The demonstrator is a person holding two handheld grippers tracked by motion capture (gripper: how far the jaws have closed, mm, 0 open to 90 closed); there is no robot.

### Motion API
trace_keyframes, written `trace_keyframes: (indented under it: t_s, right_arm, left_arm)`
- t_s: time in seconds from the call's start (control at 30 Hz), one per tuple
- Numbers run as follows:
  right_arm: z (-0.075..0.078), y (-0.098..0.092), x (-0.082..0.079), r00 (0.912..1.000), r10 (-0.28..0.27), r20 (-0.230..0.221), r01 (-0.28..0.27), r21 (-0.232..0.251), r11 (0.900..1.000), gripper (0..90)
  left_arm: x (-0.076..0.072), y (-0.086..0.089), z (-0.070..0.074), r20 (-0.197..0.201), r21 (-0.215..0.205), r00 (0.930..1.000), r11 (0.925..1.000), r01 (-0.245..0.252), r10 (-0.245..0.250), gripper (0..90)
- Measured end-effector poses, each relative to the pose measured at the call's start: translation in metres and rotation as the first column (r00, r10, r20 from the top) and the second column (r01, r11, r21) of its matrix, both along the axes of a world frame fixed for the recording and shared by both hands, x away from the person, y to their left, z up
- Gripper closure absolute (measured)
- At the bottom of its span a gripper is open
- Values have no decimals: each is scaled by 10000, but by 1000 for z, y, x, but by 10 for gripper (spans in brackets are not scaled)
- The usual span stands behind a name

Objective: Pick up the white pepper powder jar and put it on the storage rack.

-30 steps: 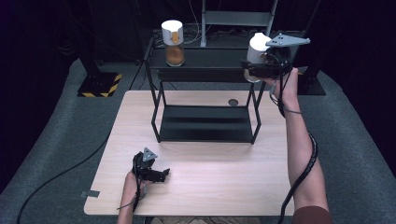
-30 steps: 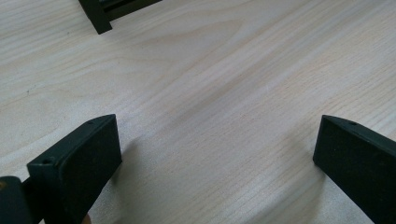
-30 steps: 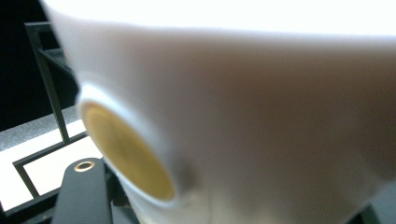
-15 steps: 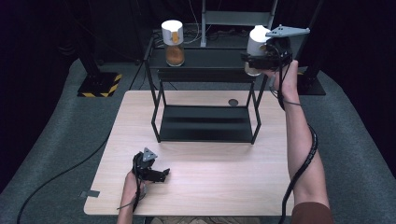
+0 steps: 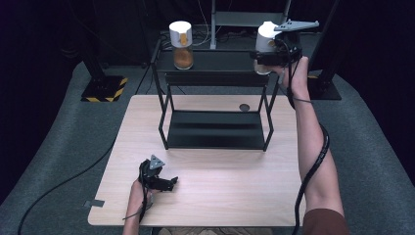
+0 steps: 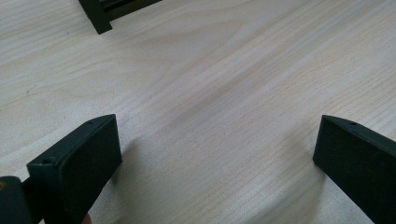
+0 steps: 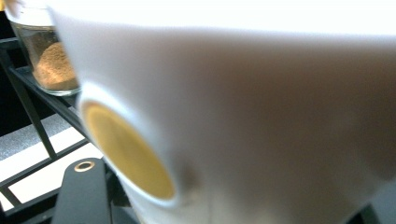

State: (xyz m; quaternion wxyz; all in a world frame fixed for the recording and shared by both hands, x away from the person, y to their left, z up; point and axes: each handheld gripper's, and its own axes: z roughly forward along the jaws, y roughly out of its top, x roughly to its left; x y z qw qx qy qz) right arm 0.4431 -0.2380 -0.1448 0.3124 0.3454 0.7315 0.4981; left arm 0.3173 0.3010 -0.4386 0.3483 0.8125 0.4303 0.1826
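Wood surface: pale table [image 5: 220, 196], grain running under both gripper views' foregrounds.
Left gripper [image 5: 157, 180]: low over the table's near left part, jaws spread wide, nothing between them; bare wood between the pads in its own view [image 6: 217, 154].
Left fingers [image 6: 79, 163]: thick black pads, close above the wood, casting soft shadows just beneath.
Black rack [image 5: 215, 78]: well ahead of the left fingers, at the table's far side; one foot of it up-left of the pads in the left gripper view [image 6: 95, 16].
Spice jar [image 5: 181, 45]: white cap, brownish-orange powder, upright on the rack's top shelf, well to the left of the right fingers [image 7: 46, 51].
Small dark disc [image 5: 244, 107]: flat on the table behind the rack, below and left of the right fingers.
Right gripper [image 5: 271, 55]: raised at the rack's top right corner, clamped narrow on the white-capped jar.
White-capped jar [image 5: 266, 39]: between the right fingers, cap above them, over the shelf's right end; looms blurred and very close in the right gripper view [image 7: 243, 116].
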Motion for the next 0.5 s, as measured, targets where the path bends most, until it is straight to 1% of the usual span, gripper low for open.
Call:
trace_keyframes:
  t_s: [0.5]
  right_arm:
    - [7, 4, 22, 9981, -366, -491, 369, 44, 9993, 301]
  left_arm:
    - [0, 0, 0, 1, 9, 10000, 10000, 9, -9, 4]
